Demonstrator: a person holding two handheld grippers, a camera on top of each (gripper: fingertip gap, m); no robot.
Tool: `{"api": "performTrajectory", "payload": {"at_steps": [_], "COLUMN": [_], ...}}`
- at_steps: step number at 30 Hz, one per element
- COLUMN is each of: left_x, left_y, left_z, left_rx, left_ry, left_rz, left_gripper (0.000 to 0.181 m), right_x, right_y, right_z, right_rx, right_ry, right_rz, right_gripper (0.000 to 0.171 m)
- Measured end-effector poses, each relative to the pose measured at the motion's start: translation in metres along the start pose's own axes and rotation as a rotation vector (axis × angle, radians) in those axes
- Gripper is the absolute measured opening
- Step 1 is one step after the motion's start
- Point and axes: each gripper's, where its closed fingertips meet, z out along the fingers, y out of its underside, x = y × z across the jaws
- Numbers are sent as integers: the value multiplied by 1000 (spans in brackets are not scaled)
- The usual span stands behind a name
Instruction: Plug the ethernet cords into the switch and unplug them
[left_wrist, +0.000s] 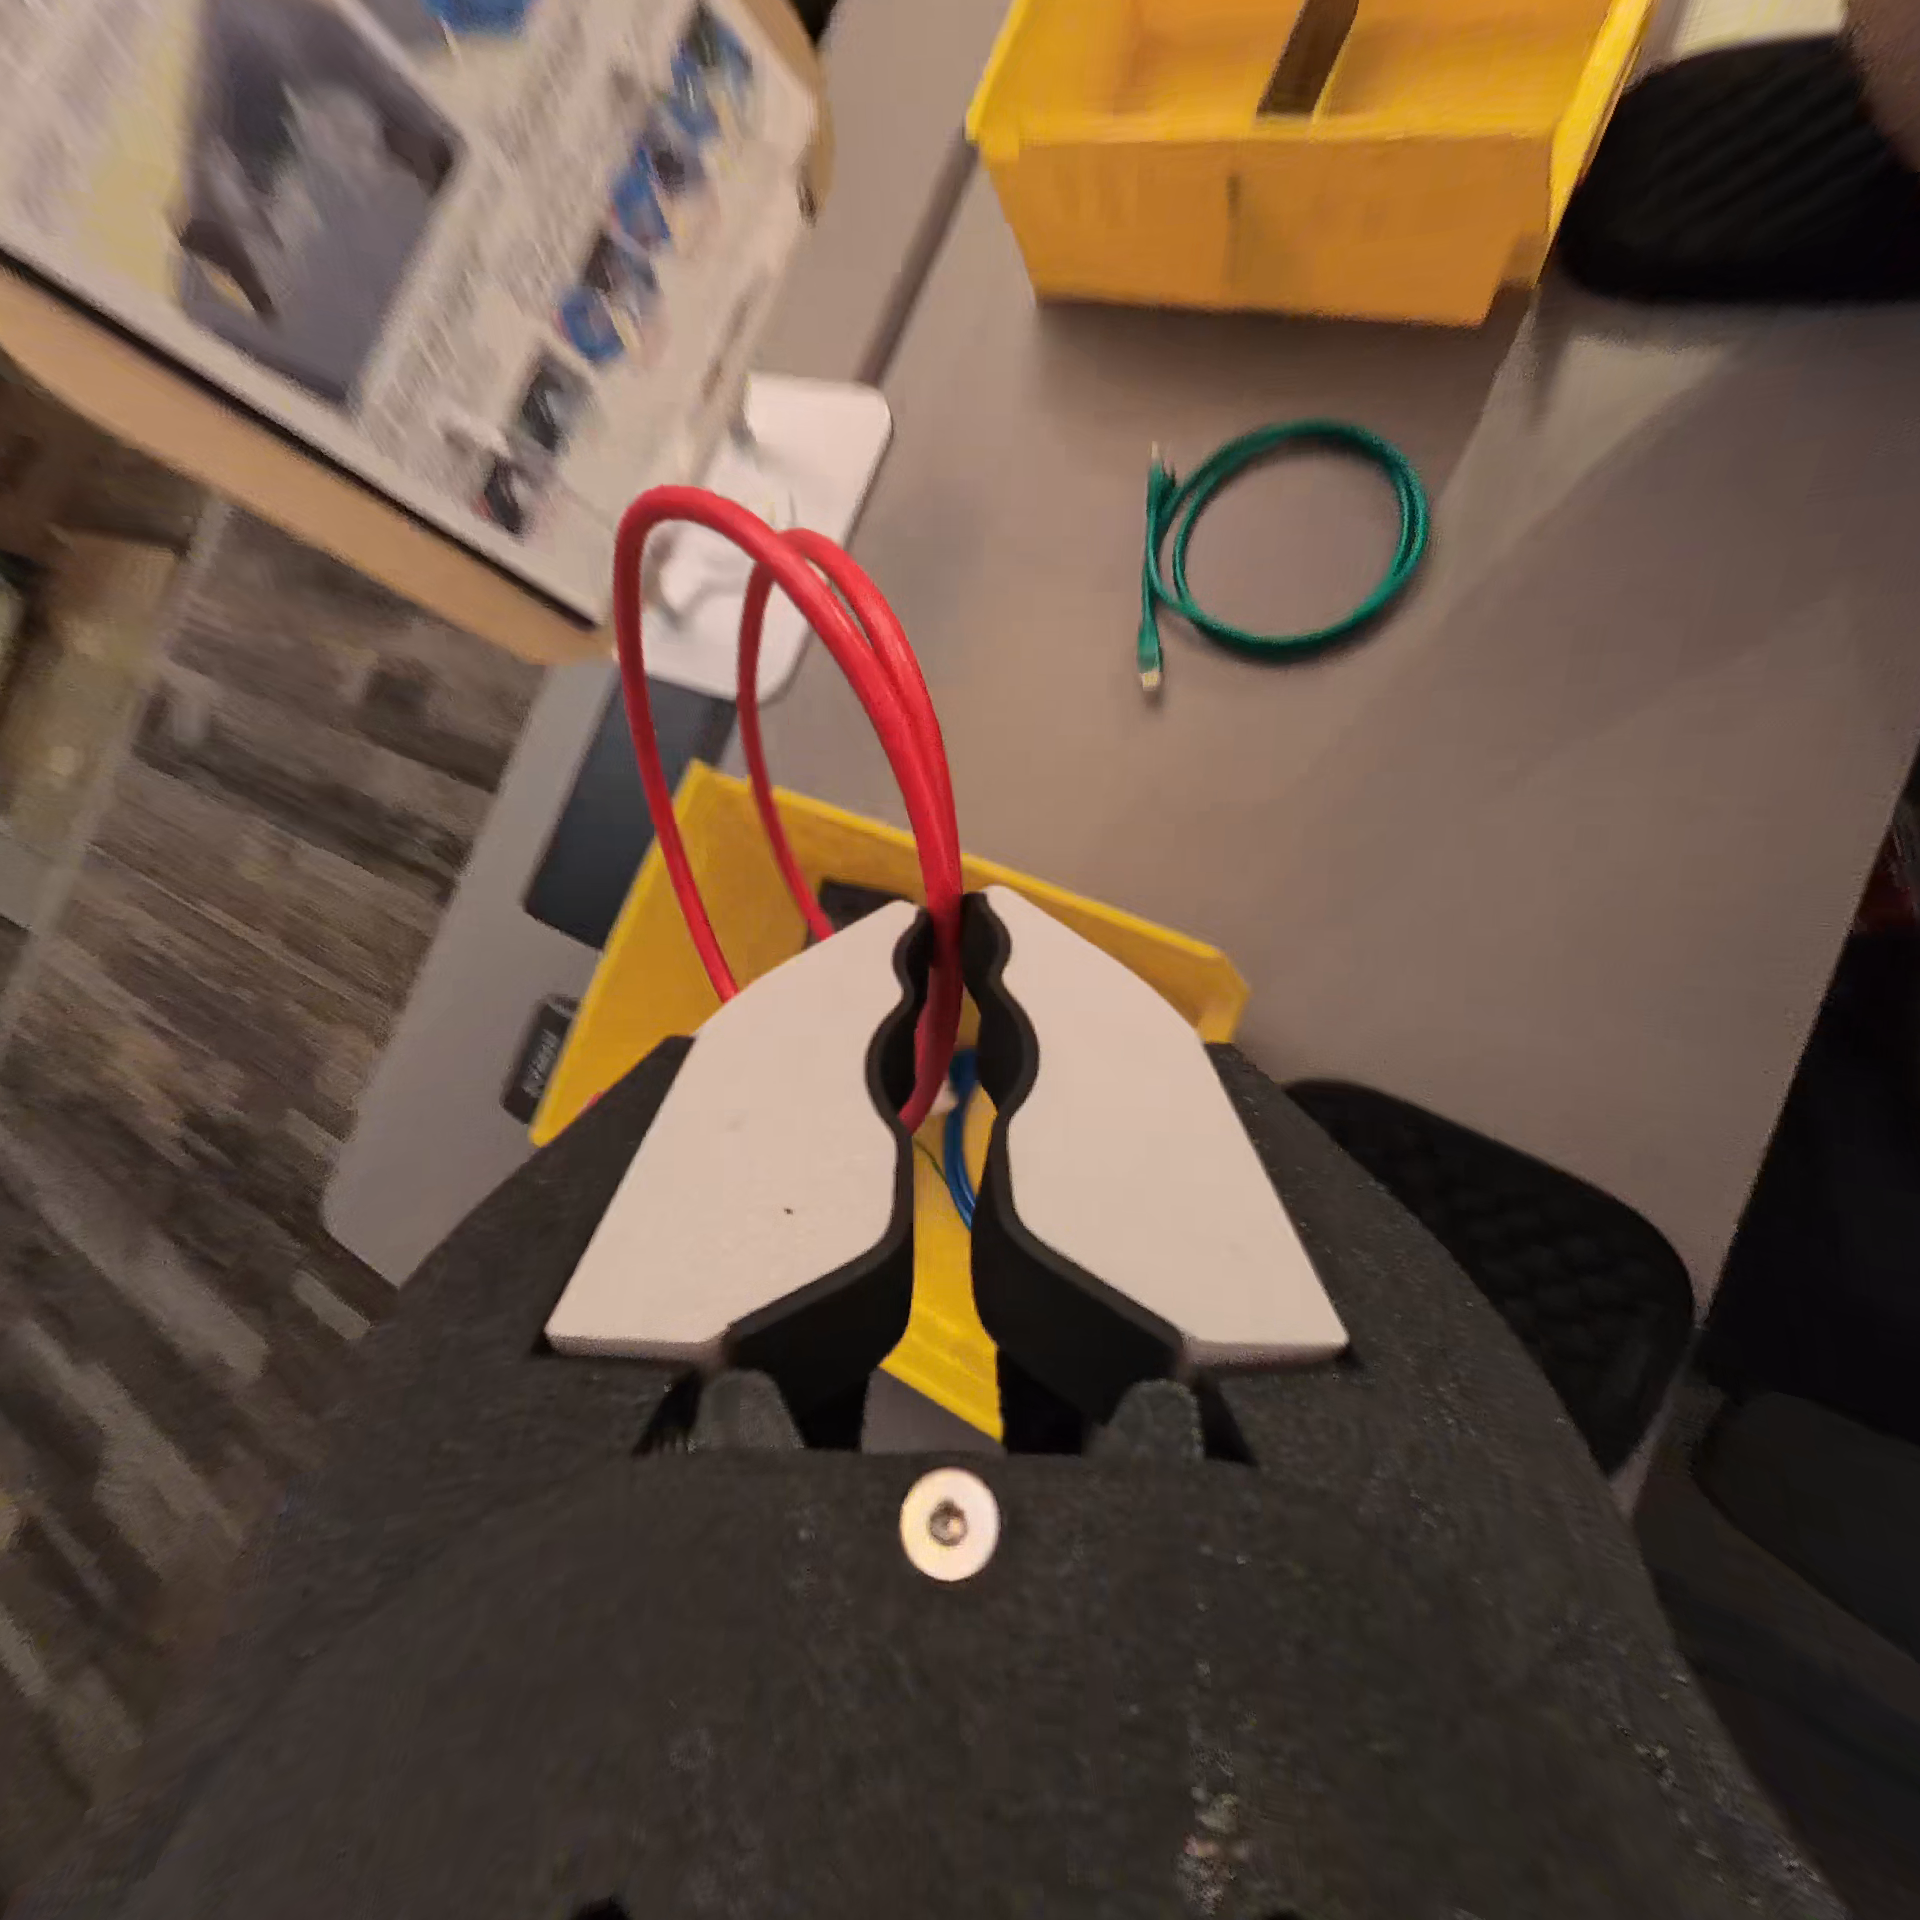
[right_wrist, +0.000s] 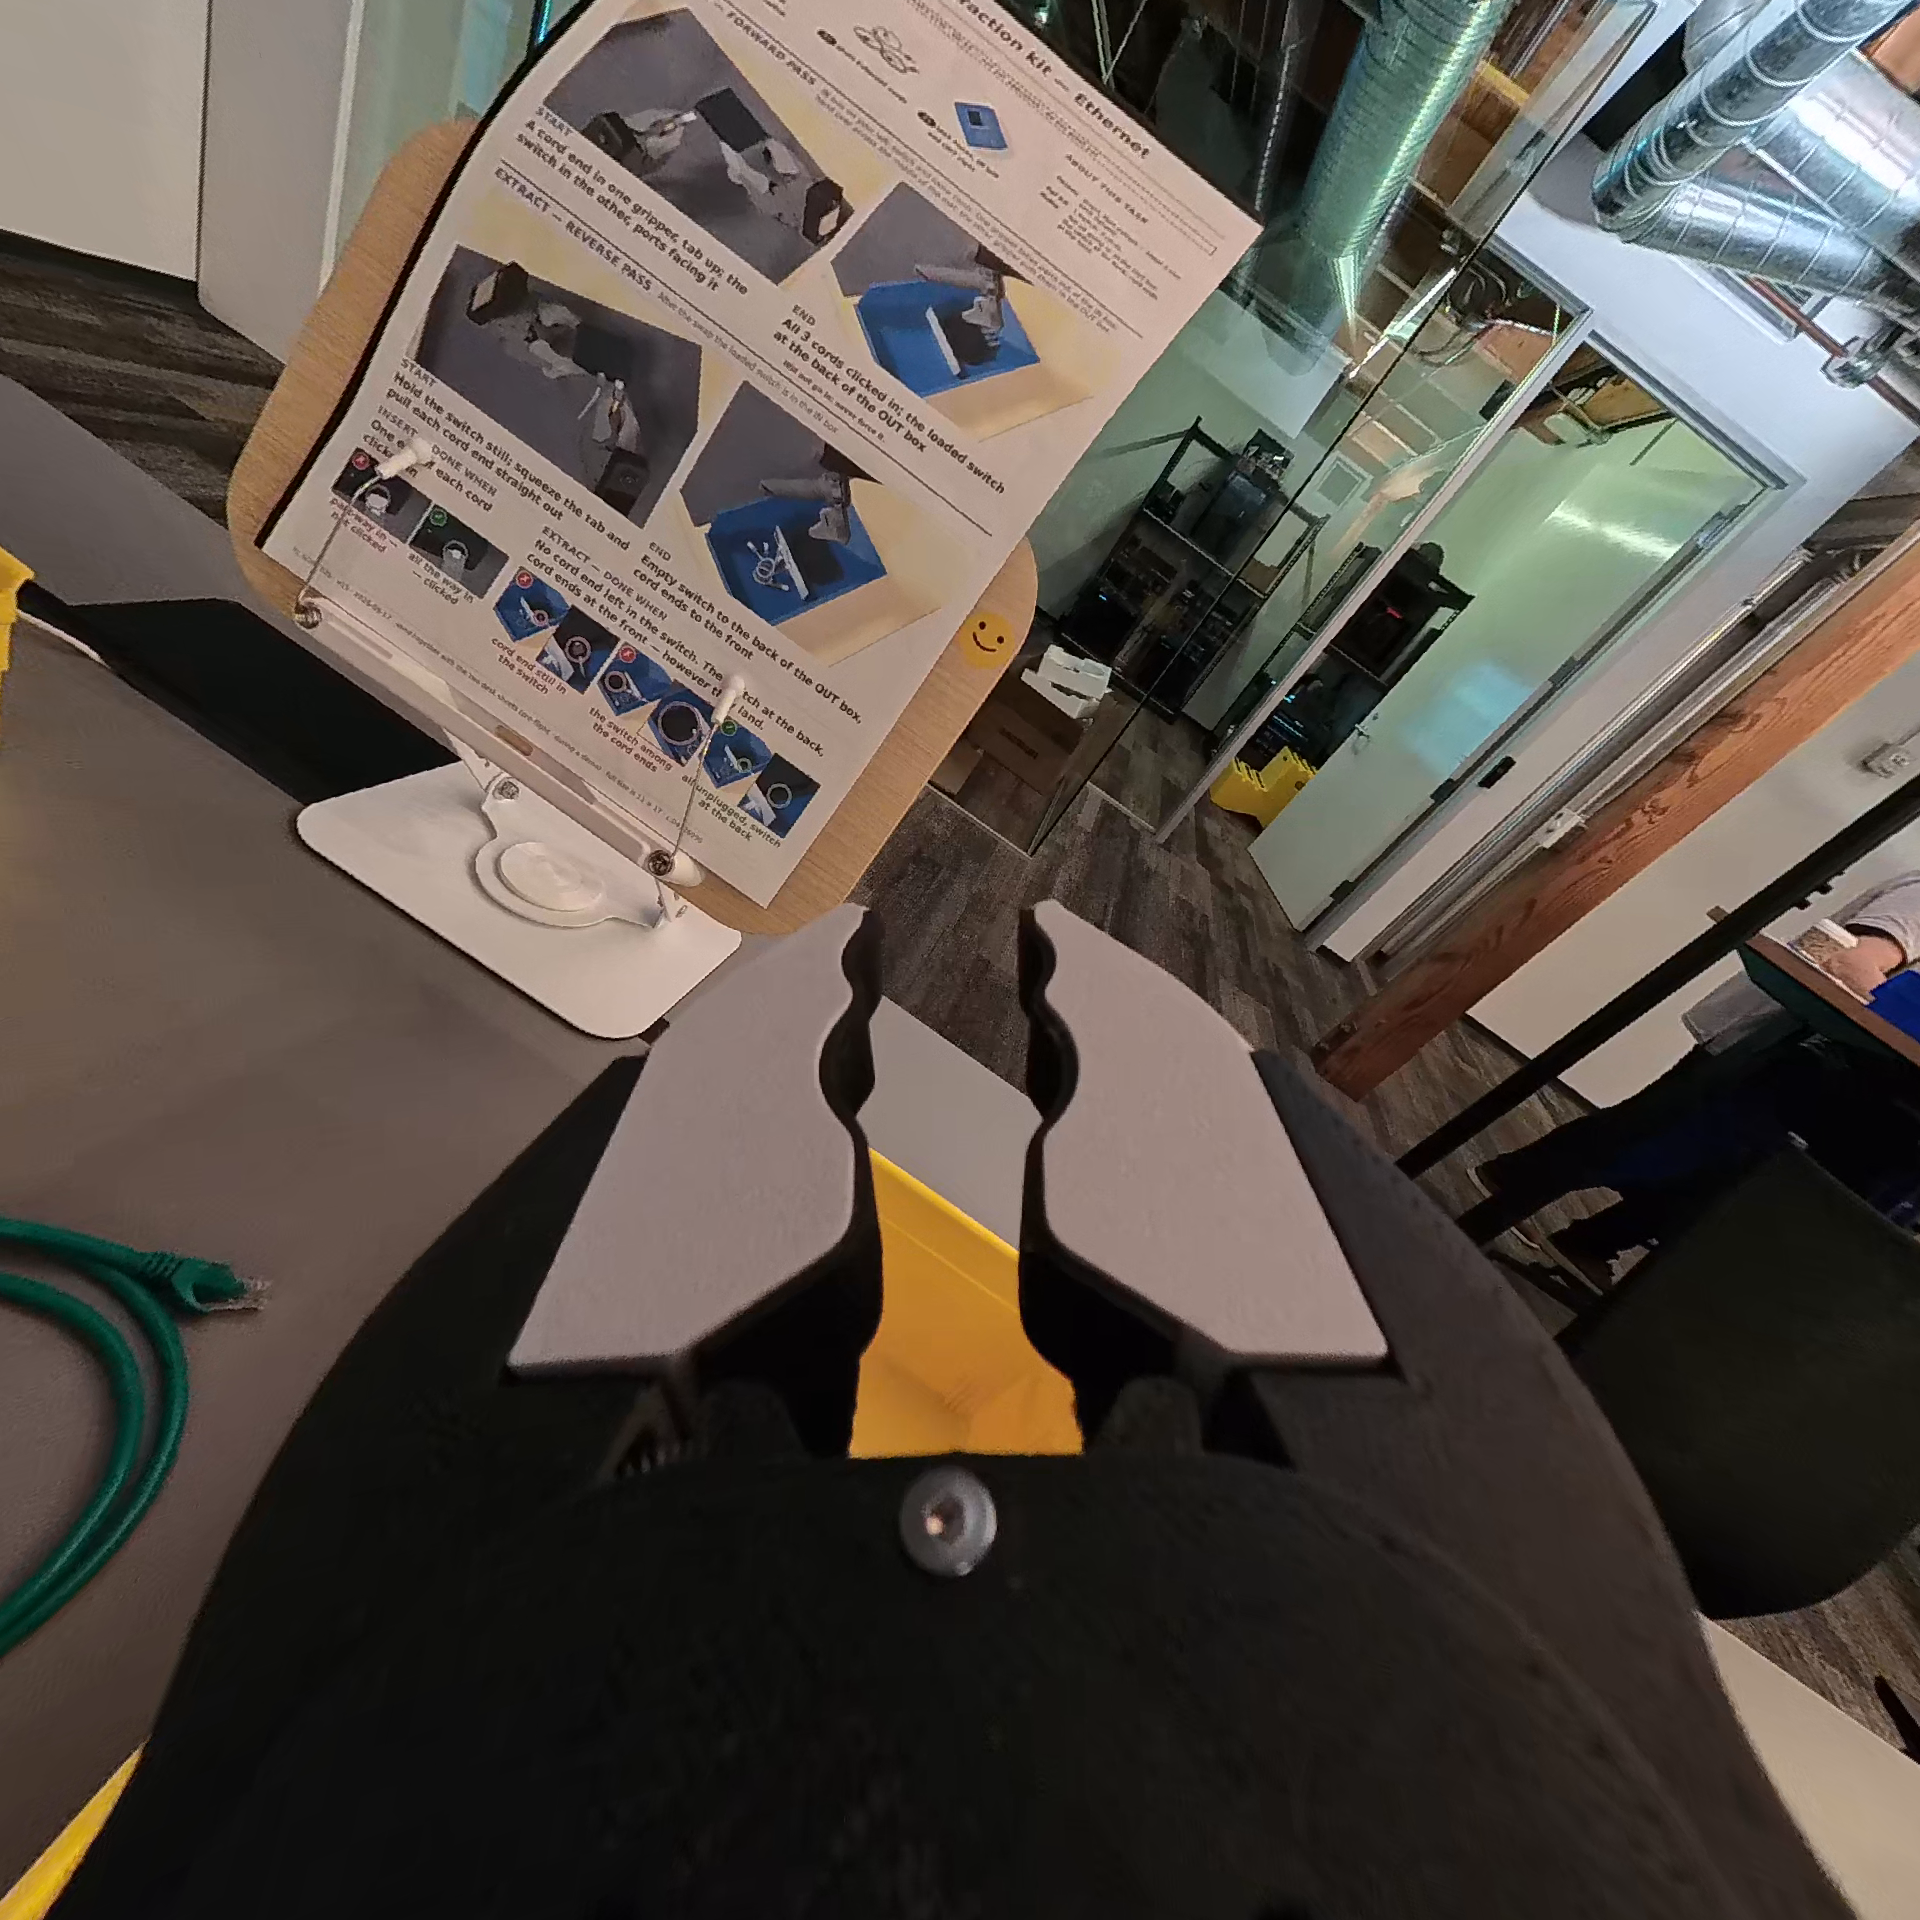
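On my grey tabletop (right_wrist: 208, 987) a white metal stand (right_wrist: 540, 914) props up a rounded wooden board (right_wrist: 914, 790) with a printed instruction sheet (right_wrist: 727, 416) held against it by two thin wire arms — a small yellow smiley sticker (right_wrist: 988, 636) sits on the board's bare right edge. Beyond the desk I see grey patterned carpet (right_wrist: 1101, 914), a glass partition wall (right_wrist: 1403, 499) and shiny silver ductwork (right_wrist: 1766, 135) overhead. A black mesh office chair (left_wrist: 1507, 1247) stands just beside the desk's edge. Far right, someone's forearm (right_wrist: 1870, 935) rests on another table — too small to tell more.
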Motion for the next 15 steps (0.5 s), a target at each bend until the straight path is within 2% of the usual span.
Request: {"api": "performTrajectory", "payload": {"at_steps": [2,4,9,11,15], "left_x": [5,19,68,95,157], "left_y": [-32,-57,-92,-92,-60], "left_z": [-1,12,98,146,236], "left_rx": [53,78,77,67,-53], "left_ry": [-35,-60,-159,-158,47], "left_rz": [61,132,327,408,416], "left_gripper": [6,6,6,6,6], "right_x": [0,2,11,15,20], "right_y": [0,0,0,2,7], "right_z": [0,-2,-7,-9,-10], "right_rx": [-3,-2,11,11,2], "right_ry": [4,9,25,30,30], "right_rz": [-3,-3,17,25,47], "right_gripper": [26,26,26,26,26]}}
